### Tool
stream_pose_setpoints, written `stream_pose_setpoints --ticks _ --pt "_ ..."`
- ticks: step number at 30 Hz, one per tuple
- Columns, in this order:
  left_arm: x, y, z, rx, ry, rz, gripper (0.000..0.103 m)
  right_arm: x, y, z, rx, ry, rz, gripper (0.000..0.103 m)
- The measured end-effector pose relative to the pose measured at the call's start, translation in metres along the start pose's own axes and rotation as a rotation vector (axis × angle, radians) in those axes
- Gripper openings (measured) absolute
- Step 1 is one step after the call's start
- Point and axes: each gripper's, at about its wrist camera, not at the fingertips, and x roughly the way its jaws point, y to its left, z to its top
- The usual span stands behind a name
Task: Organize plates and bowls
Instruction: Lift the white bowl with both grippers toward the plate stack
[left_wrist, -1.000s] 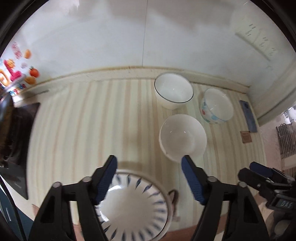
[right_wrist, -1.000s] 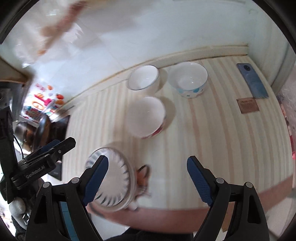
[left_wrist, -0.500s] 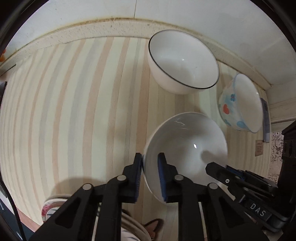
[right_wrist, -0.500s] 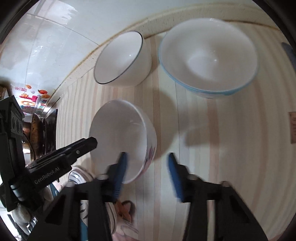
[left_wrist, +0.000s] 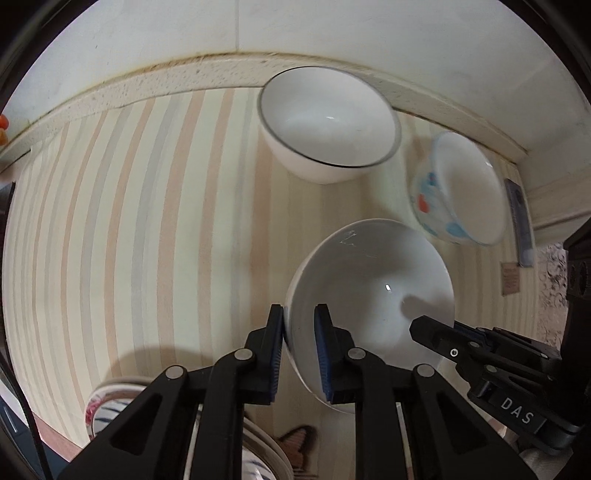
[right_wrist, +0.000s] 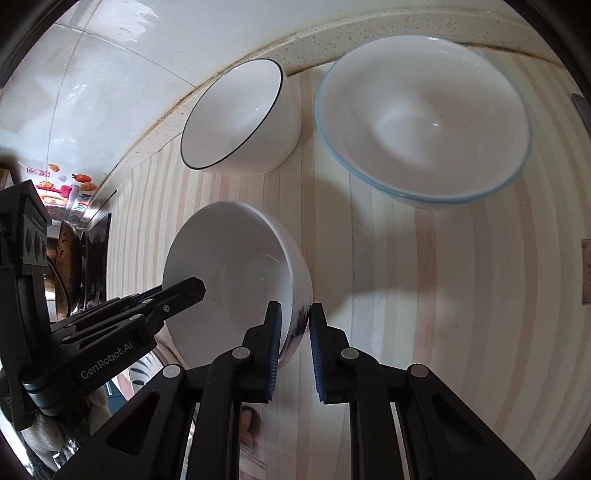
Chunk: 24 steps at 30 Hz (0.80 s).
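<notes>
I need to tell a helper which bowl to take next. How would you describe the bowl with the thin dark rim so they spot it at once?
Look along the striped counter to the speckled ledge under the white wall. The dark-rimmed bowl sits against that ledge, left of the blue-rimmed bowl. It alone has a thin dark line around its rim, plain white otherwise, and no gripper touches it.

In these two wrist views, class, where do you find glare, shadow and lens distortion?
Left wrist view: a glint inside the near white bowl, a finger shadow beside it; counter stripes bow outward. Right wrist view: window glare on the wall tiles; black vignette rings both pictures.
</notes>
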Motion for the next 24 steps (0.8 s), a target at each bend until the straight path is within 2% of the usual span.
stream_pose_setpoints --ticks 9,16,24 --pt "-0.022 -0.029 -0.04 0.063 0.001 -0.033 0.015 -0.041 -0.012 -0.041 0.007 -0.001 0.006 0.017" --pt "-0.016 -0.047 -0.068 0.107 0.039 -0.057 0.015 -0.063 -0.037 -0.088 0.045 0.006 -0.005 0.017" --pt "0.006 -0.063 -0.086 0.149 0.092 -0.054 0.015 -0.059 -0.064 -0.126 0.109 0.026 -0.011 0.017"
